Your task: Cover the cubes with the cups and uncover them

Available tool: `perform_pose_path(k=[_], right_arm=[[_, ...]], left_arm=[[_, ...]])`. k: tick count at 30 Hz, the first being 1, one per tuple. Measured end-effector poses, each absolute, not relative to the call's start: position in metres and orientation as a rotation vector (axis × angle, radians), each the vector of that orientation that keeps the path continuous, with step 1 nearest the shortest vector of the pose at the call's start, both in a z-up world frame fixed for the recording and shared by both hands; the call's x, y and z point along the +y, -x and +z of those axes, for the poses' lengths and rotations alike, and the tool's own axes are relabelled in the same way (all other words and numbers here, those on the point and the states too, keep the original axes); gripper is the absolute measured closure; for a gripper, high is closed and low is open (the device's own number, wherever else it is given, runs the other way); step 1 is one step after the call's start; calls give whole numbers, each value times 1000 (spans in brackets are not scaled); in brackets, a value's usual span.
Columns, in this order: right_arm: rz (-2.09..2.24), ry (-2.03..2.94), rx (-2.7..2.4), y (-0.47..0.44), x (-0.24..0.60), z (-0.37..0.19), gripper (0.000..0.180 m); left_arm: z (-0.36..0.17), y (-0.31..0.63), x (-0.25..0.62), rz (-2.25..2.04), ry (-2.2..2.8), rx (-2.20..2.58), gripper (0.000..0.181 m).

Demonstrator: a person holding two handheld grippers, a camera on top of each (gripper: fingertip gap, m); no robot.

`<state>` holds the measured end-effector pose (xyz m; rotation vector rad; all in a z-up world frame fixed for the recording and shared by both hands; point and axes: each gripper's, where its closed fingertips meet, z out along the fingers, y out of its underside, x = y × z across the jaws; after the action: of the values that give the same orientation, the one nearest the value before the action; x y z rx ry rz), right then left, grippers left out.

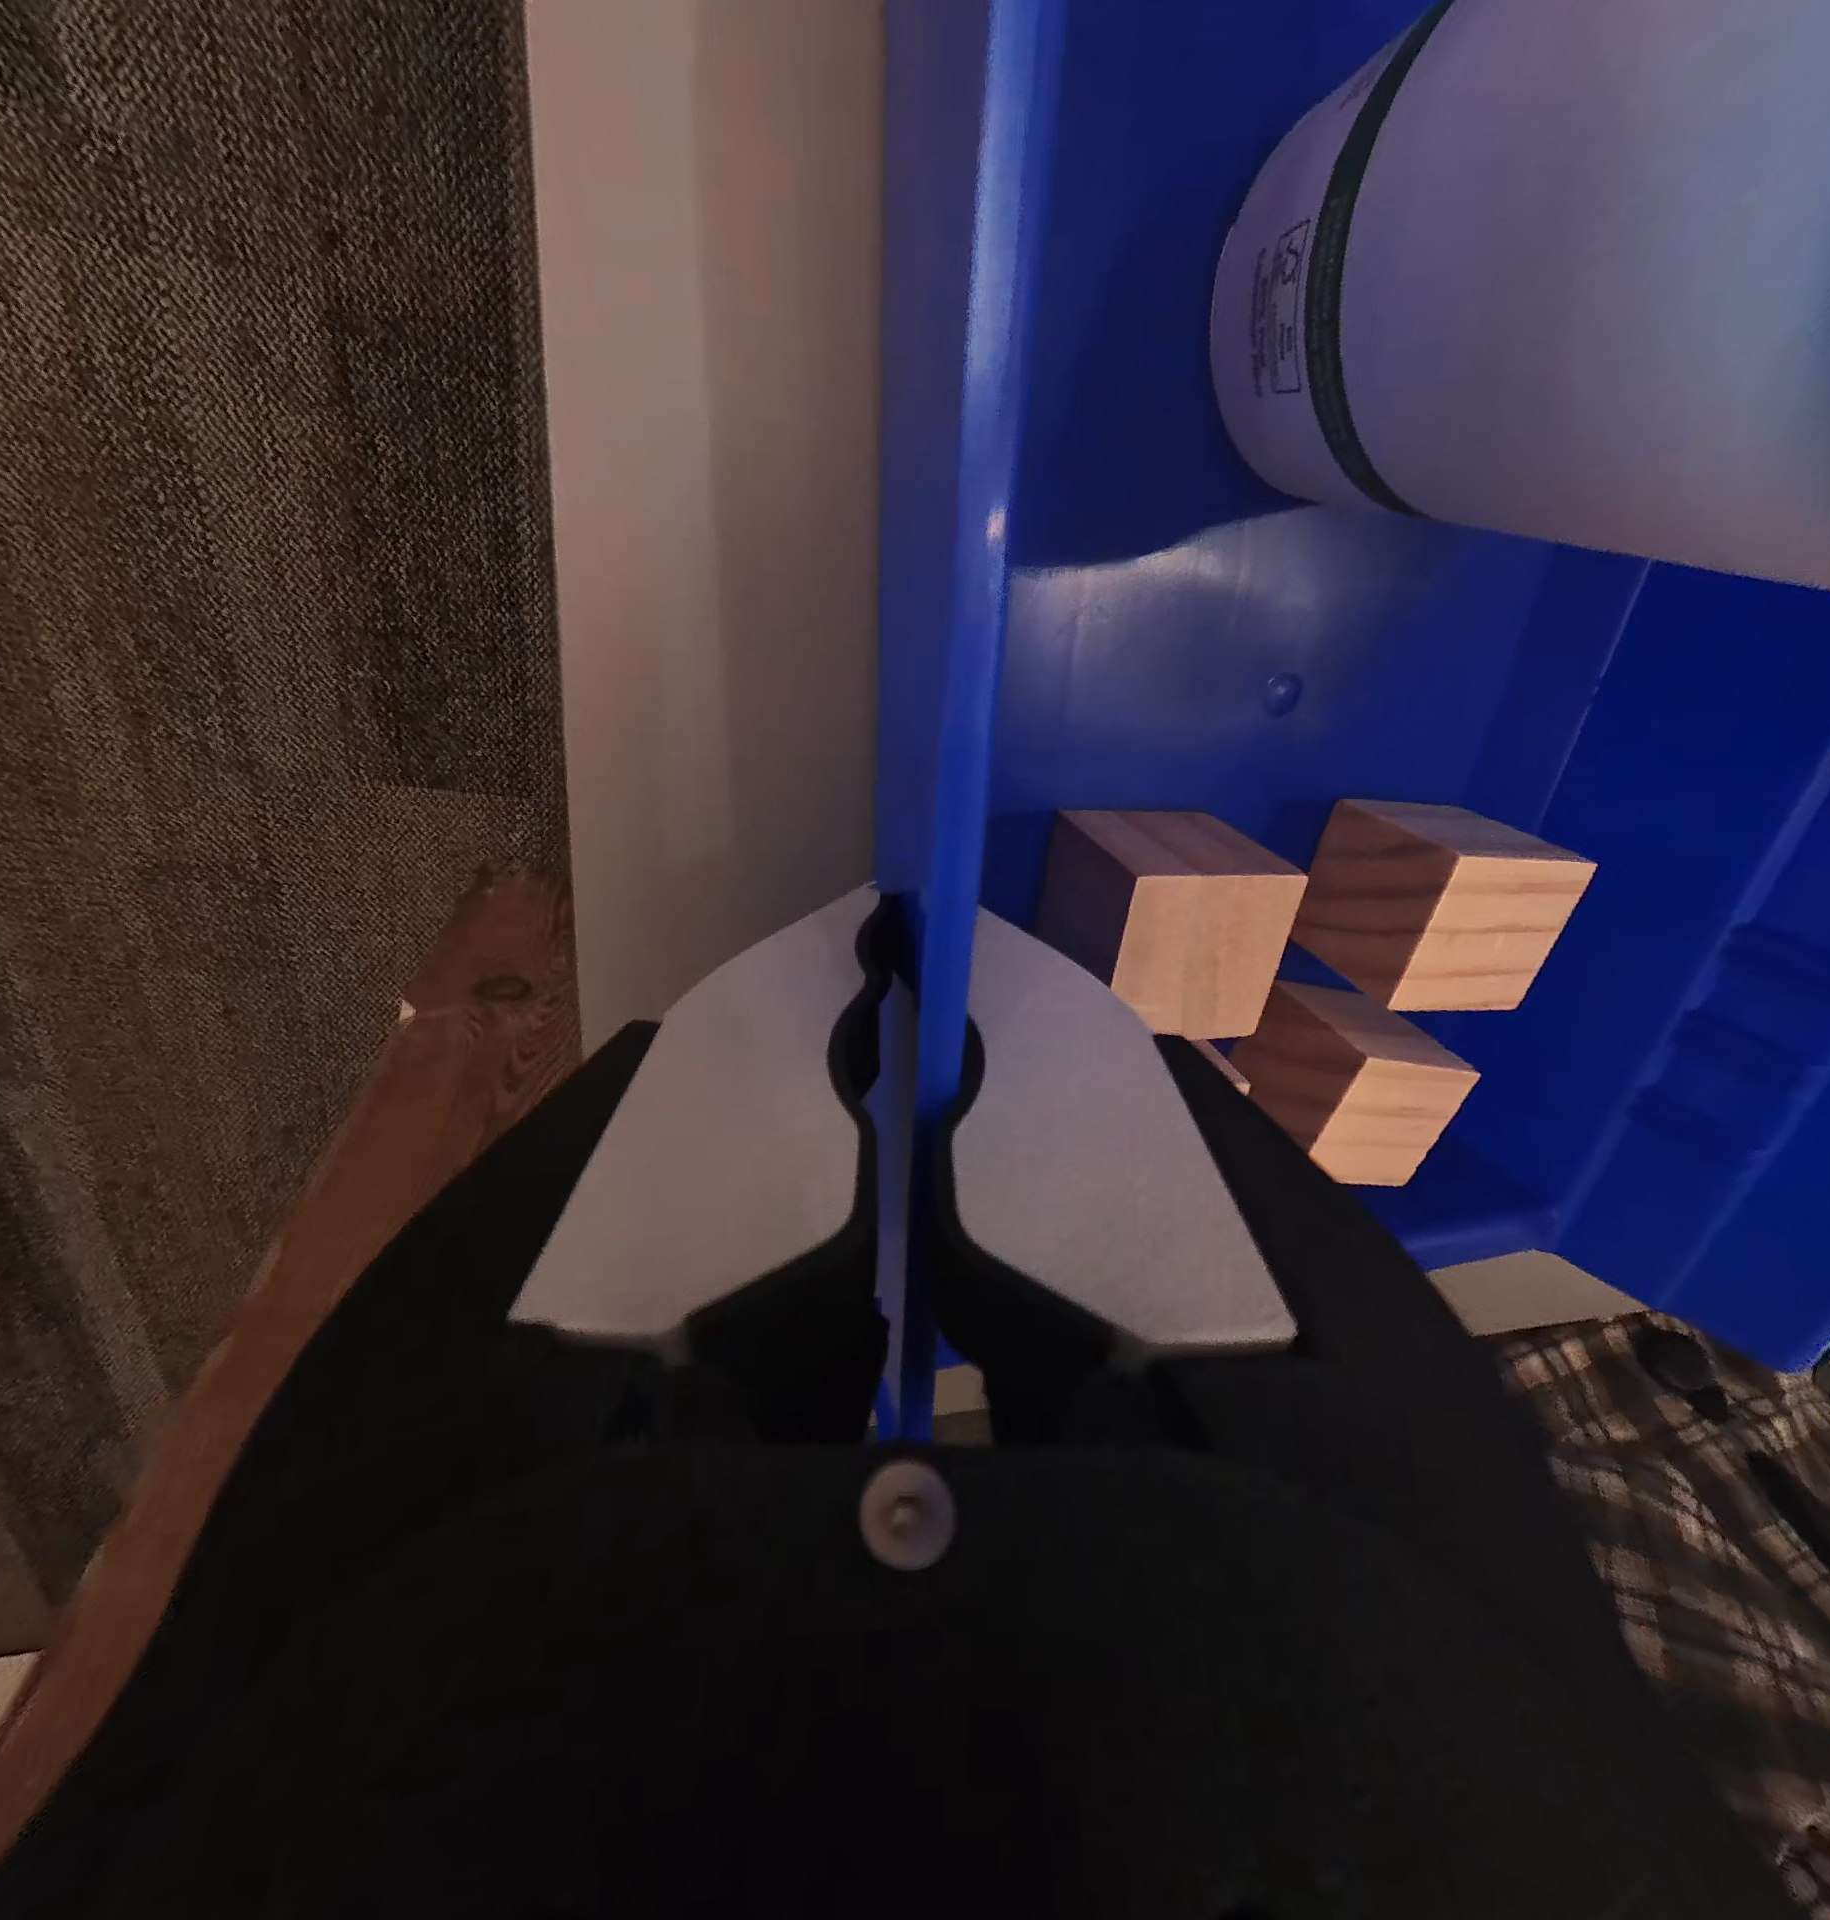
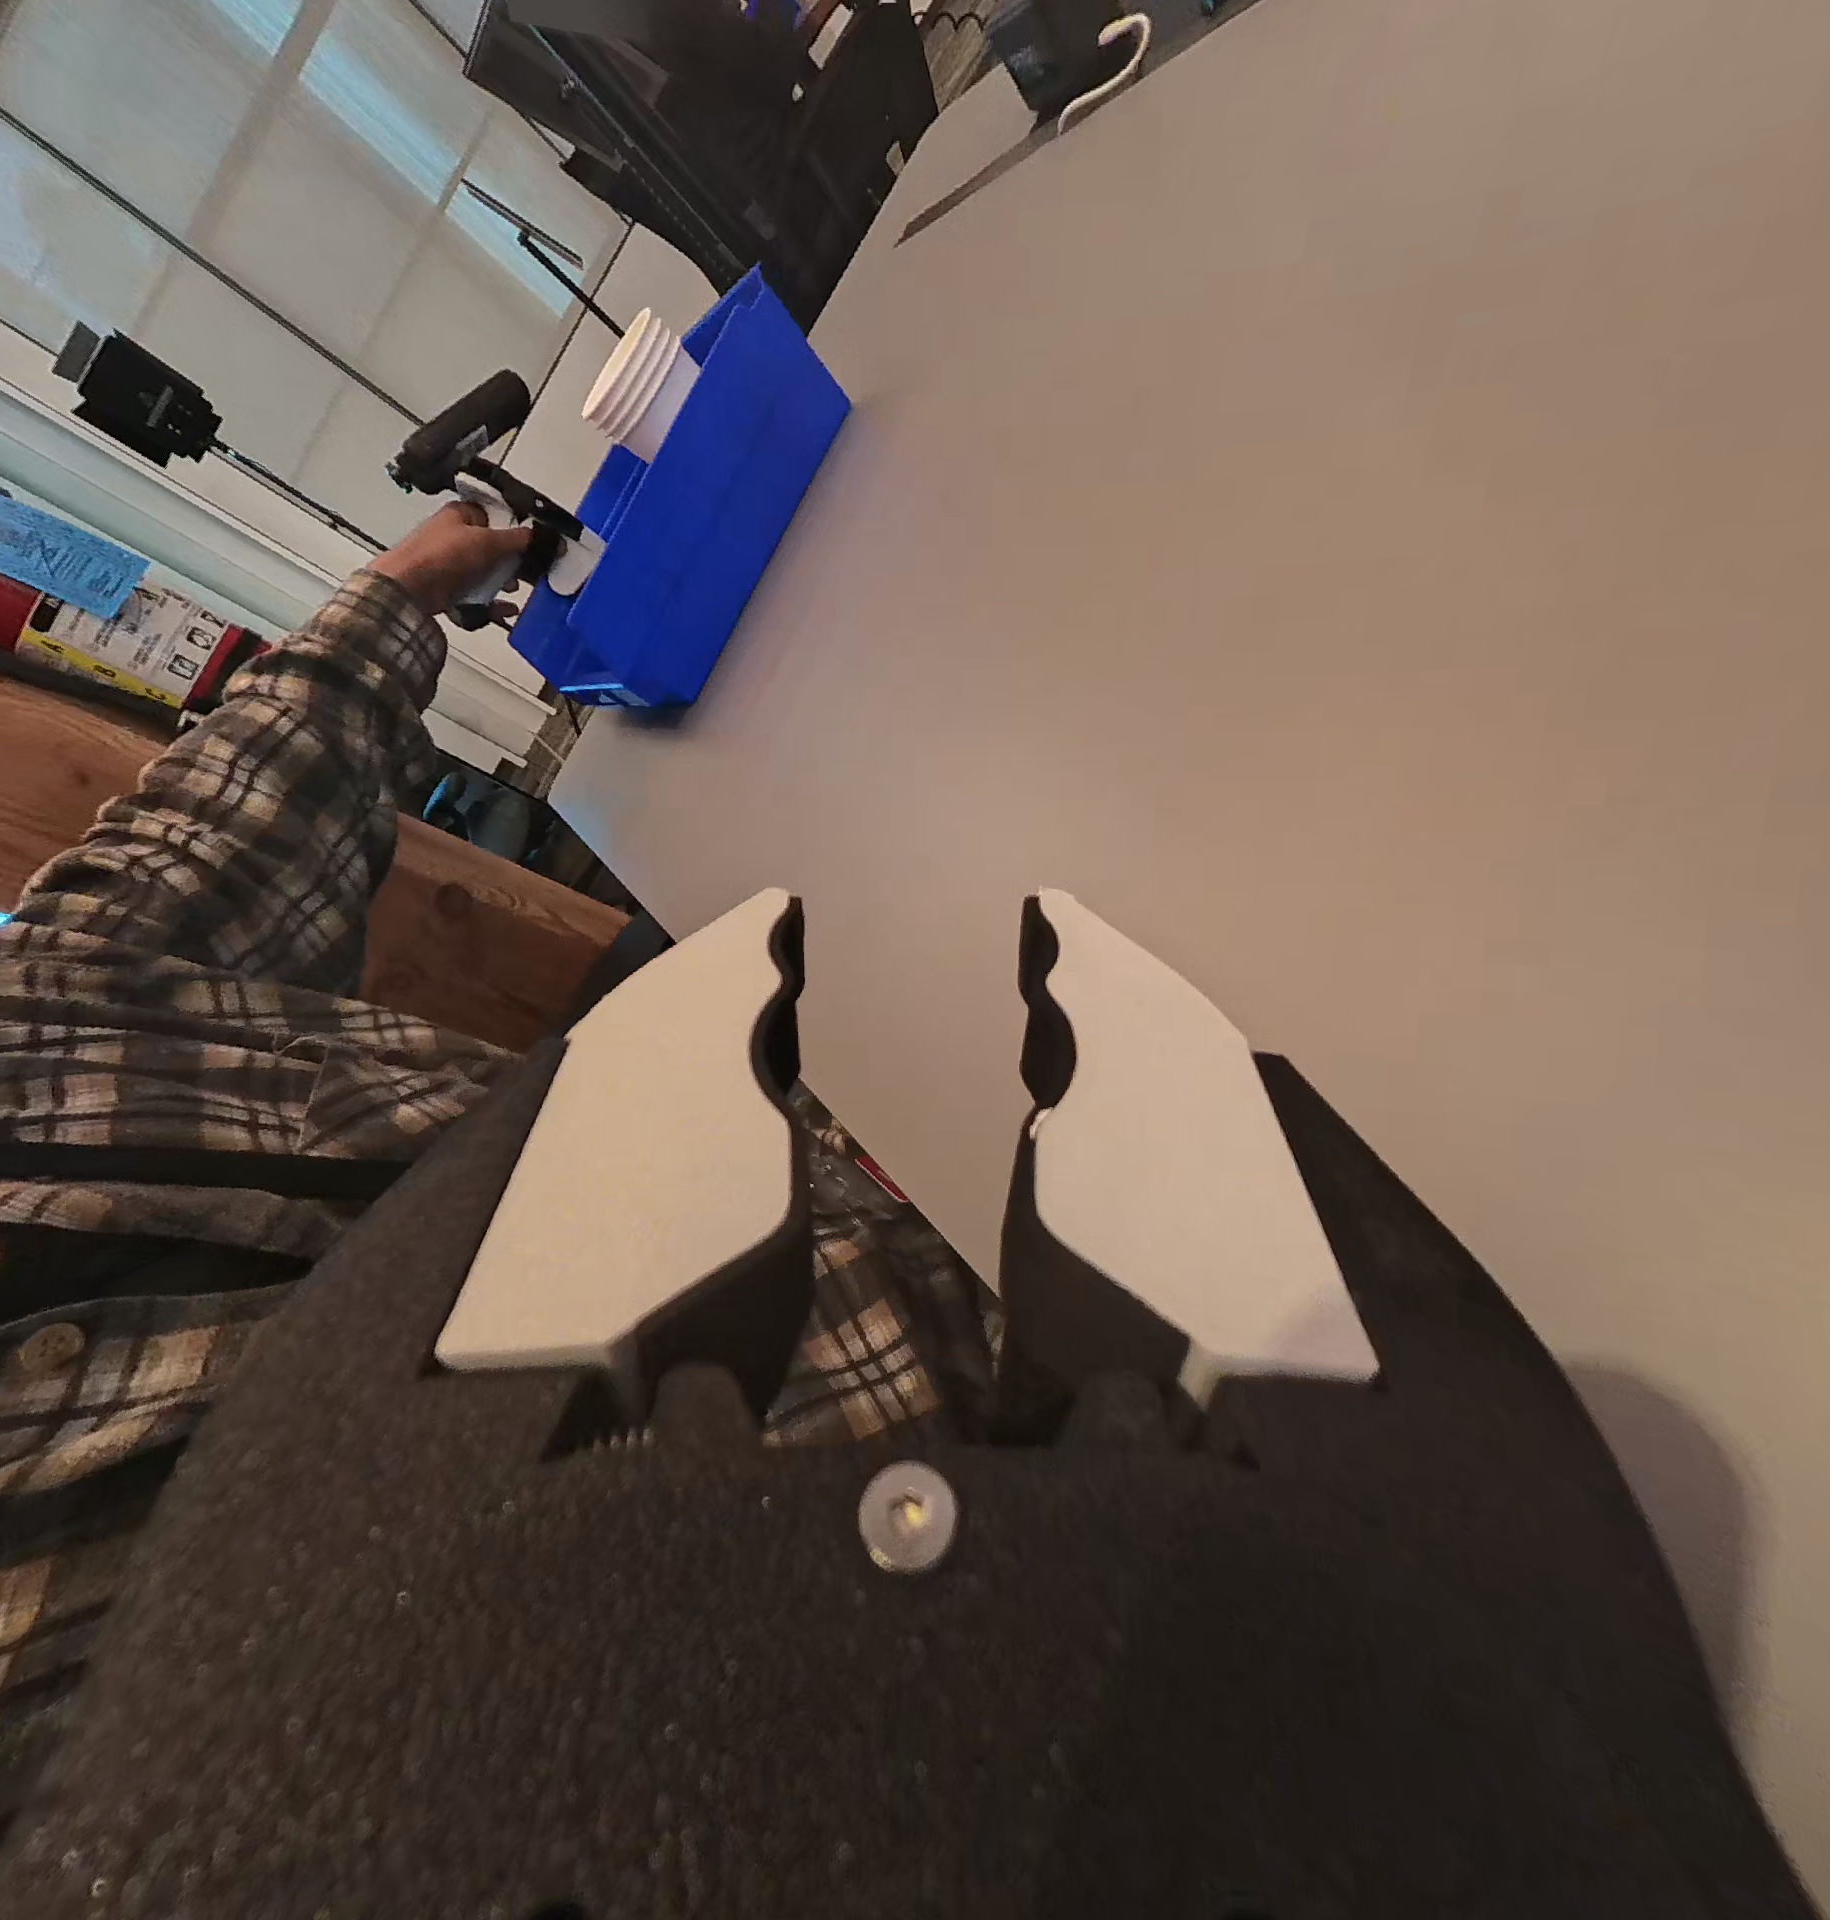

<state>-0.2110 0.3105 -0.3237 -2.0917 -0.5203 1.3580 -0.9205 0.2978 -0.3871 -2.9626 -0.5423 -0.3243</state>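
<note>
In the left wrist view, my left gripper (image 1: 906,966) is shut on the thin side wall of a blue plastic bin (image 1: 942,623). Inside the bin lie three wooden cubes (image 1: 1202,935), (image 1: 1451,904), (image 1: 1368,1091) close together and a stack of white paper cups (image 1: 1565,291). In the right wrist view, my right gripper (image 2: 911,935) is open and empty, over the pale table (image 2: 1358,623), far from the blue bin (image 2: 693,520). The cup stack (image 2: 636,379) sticks out of the bin there. The left gripper (image 2: 552,551) shows at the bin's wall.
A person's plaid sleeve (image 2: 267,831) reaches to the bin. A wooden surface (image 2: 59,769) lies beyond the table edge. A dark fabric surface (image 1: 215,623) and wood edge (image 1: 391,1143) lie left of the bin. Dark equipment (image 2: 142,400) stands behind.
</note>
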Motion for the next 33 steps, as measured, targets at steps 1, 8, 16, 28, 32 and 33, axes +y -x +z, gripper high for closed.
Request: perform_pose_path(k=[1, 8, 16, 28, 32, 33], right_arm=[[1357, 2097, -523, 214, 310, -324, 140], [1352, 2107, -533, 225, 306, -319, 140], [1340, 2117, -549, 232, 300, -317, 140], [1322, 2046, -630, 236, 293, -300, 135], [1340, 1967, -687, 236, 291, -295, 131], [1359, 1937, -702, 237, 290, -293, 130]], left_arm=[[-387, 923, 298, -325, 2968, -527, 178], [-387, 924, 297, -324, 3013, -327, 176], [-387, 924, 293, -321, 3037, -147, 175], [-284, 923, 316, -216, 2515, 61, 140], [-252, 851, 307, -92, 2346, 551, 128], [-264, 833, 303, -68, 2377, 676, 128]])
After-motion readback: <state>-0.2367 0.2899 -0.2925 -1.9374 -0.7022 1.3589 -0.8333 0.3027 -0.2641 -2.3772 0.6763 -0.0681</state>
